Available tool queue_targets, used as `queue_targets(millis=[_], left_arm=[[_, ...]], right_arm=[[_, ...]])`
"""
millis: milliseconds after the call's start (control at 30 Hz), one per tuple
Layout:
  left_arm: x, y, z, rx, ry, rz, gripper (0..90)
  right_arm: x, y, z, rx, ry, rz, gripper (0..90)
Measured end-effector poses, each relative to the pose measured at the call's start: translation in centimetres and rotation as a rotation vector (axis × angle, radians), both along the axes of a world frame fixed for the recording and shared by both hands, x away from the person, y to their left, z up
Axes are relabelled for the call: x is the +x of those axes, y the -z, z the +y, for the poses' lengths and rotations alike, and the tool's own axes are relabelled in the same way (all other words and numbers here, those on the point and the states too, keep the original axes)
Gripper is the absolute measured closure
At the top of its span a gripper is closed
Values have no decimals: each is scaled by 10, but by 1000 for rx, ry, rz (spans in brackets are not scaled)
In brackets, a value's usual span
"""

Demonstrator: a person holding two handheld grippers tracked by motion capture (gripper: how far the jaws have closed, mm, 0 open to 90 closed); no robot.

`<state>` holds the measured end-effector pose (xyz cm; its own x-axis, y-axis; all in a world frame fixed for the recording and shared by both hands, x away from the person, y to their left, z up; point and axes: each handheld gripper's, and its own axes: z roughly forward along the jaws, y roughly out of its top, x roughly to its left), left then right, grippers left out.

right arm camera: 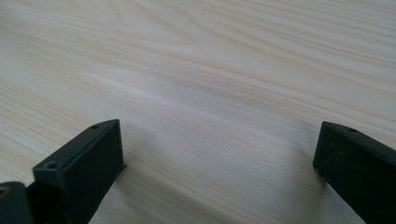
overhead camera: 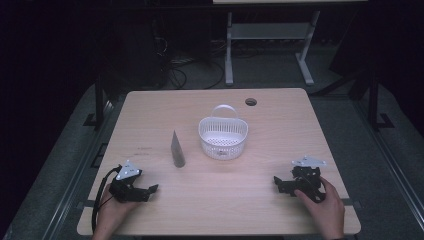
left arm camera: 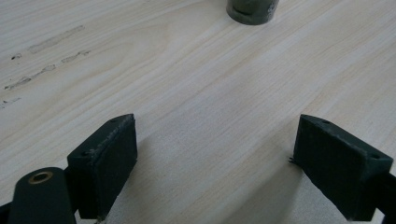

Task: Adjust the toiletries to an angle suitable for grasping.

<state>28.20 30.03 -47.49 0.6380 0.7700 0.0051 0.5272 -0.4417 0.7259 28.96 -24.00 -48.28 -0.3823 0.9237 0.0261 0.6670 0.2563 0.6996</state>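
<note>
Two hand-held black two-jaw grippers are listed, both resting low on the pale wood-grain bench [overhead camera: 280,107] at its near edge. Left gripper [overhead camera: 150,190]: fingers [left arm camera: 105,163] spread wide apart, nothing held between them, bare bench beneath. Right gripper [overhead camera: 278,183]: fingers [right arm camera: 81,170] likewise parted wide and empty.

Item nearest the left gripper: one slim grey tapered cone-like piece [overhead camera: 177,149], standing upright on its wider base just ahead of that gripper, left of centre, apart from the basket. Its dark round base is seen at the top of the left gripper view [left arm camera: 252,10]. Material cannot be told; it is judged light, stiff and easily toppled, with a smooth, possibly slippery surface. A hold low on the body, near the wider base, is judged safest.

One white perforated plastic basket [overhead camera: 223,137] with an arched handle is placed at the bench's centre; it appears empty.
</note>
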Motion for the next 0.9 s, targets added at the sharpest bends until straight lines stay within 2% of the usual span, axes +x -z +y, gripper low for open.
queue_targets(millis=[200,400,467,900], left_arm=[[0,-2,0,7,4,6,141],[-1,-7,0,-4,16,31,254],[-1,-10,-1,-1,33,42,333],[2,-32,5,-58,65,89,855]], right_arm=[[0,0,0,0,0,0,10],[0,0,0,0,0,0,10],[0,0,0,0,0,0,10],[0,0,0,0,0,0,10]])
